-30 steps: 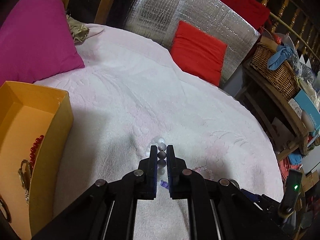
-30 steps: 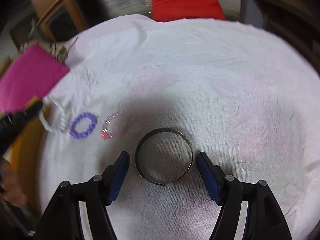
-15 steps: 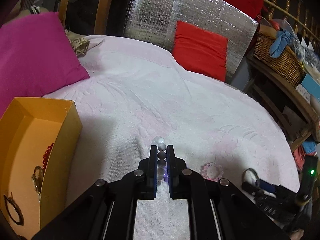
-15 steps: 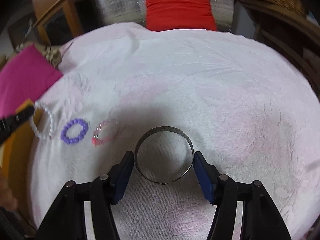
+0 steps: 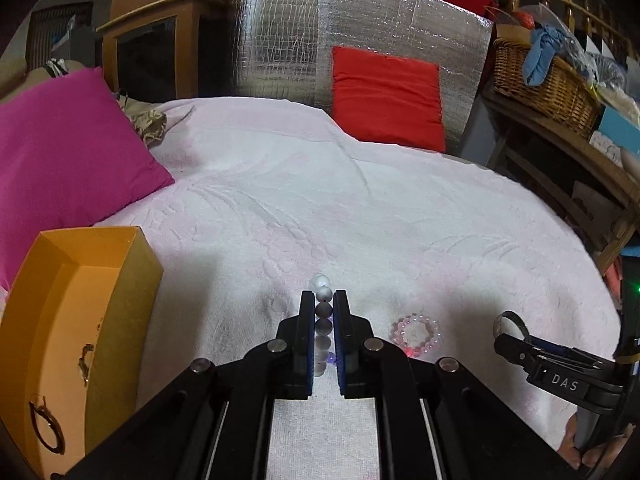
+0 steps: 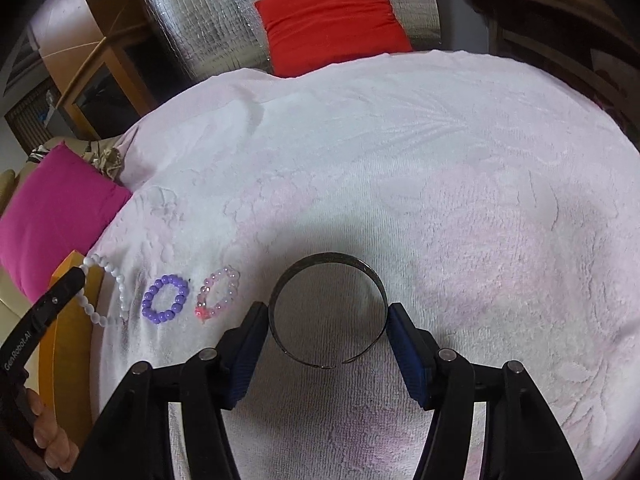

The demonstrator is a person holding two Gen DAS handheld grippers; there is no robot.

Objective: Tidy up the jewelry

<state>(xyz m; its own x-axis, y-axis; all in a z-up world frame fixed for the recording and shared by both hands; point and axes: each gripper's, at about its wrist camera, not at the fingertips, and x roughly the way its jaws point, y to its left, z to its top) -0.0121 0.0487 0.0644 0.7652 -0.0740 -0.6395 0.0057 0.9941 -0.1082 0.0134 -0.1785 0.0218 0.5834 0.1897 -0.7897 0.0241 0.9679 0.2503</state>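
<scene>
Four bracelets show: white beaded bracelet (image 5: 322,322), purple bracelet (image 6: 165,299), pink bracelet (image 6: 218,295), metal bangle (image 6: 328,310). The left tool (image 5: 323,334) pinches the white one, strung near-to-far. The right tool (image 6: 327,338) grips the bangle, gap nearward.

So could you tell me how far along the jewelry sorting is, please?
Done: a ring and clasp lie in the box. In hand: left tool grips the white beads; right tool pinches the bangle. Left: purple and pink bracelets on the towel.

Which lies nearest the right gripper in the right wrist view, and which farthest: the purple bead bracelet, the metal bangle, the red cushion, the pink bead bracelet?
1. metal bangle, between the right gripper fingers.
2. pink bead bracelet, just left.
3. purple bead bracelet, further left.
4. red cushion, far end.
</scene>
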